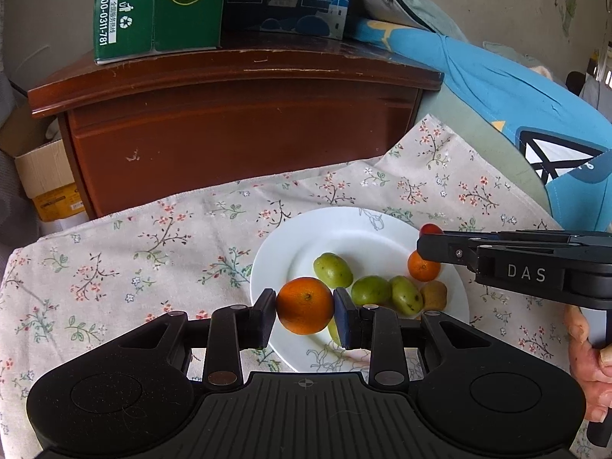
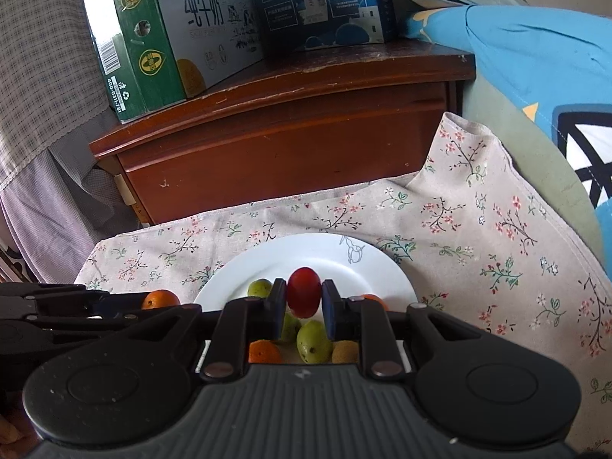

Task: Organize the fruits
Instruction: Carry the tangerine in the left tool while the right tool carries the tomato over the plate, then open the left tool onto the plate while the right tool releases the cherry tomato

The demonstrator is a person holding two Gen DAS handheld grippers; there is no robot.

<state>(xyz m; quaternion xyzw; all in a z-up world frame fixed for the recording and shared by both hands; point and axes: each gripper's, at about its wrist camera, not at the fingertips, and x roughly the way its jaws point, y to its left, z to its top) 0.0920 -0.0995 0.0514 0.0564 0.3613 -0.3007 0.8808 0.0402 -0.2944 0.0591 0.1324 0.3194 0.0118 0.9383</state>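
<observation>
Gripping an orange [image 1: 305, 305] between both pads, the left gripper [image 1: 305, 311] hangs over the near left rim of the white plate [image 1: 344, 229], jaws narrowed onto the fruit. At the plate's right side, the right gripper [image 2: 304, 300] is clamped tight on a small red fruit [image 2: 304, 296] above it. On the plate lie three green fruits [image 1: 332, 269], a small orange [image 1: 422, 267] and a brown fruit [image 1: 434, 296], on a floral cloth [image 1: 153, 248].
</observation>
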